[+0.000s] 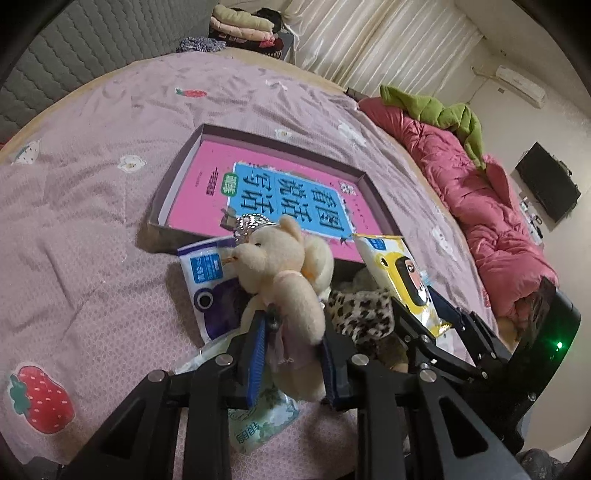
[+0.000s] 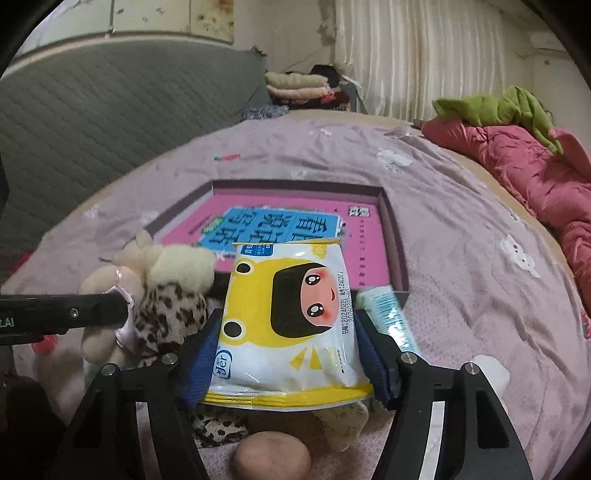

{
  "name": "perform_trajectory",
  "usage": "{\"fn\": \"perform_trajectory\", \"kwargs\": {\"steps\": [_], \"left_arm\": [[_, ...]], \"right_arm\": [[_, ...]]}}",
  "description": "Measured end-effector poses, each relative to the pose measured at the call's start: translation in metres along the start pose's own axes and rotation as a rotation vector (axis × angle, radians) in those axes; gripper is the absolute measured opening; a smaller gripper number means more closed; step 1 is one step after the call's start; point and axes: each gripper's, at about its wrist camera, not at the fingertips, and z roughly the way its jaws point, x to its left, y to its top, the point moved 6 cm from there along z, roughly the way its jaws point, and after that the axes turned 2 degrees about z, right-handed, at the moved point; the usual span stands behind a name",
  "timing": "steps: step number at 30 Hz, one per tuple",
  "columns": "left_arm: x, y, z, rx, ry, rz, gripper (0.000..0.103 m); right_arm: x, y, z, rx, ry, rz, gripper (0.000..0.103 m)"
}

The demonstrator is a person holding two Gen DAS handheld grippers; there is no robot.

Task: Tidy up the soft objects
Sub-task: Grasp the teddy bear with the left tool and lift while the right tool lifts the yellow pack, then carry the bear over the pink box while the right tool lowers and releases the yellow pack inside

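Observation:
My left gripper (image 1: 291,343) is shut on a cream teddy bear (image 1: 284,273) with a silver crown, held above the bed. My right gripper (image 2: 288,354) is shut on a yellow-and-white wet-wipe pack (image 2: 291,321) with a cartoon face; this pack also shows in the left wrist view (image 1: 402,280). A shallow purple box (image 1: 181,173) holding a pink book (image 1: 280,195) lies just beyond both grippers; it also shows in the right wrist view (image 2: 393,236). A leopard-print plush (image 1: 362,310) lies between the grippers, also seen in the right wrist view (image 2: 173,314).
A purple-and-white pack (image 1: 207,280) and a green tissue pack (image 1: 258,424) lie under the left gripper. A blue-green pack (image 2: 388,314) lies right of the wipe pack. A pink quilt (image 1: 480,218) lies along the bed's right side. Folded clothes (image 1: 240,26) sit at the far end.

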Motion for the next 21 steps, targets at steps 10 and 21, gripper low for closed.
{"fn": "perform_trajectory", "kwargs": {"steps": [10, 21], "left_arm": [[-0.010, 0.024, -0.022, -0.088, 0.004, 0.045, 0.027], [-0.003, 0.061, -0.015, -0.151, 0.056, 0.063, 0.027]], "right_arm": [[0.004, 0.022, -0.025, -0.096, 0.033, 0.023, 0.069], [0.007, 0.063, -0.012, -0.162, 0.011, 0.054, 0.069]]}}
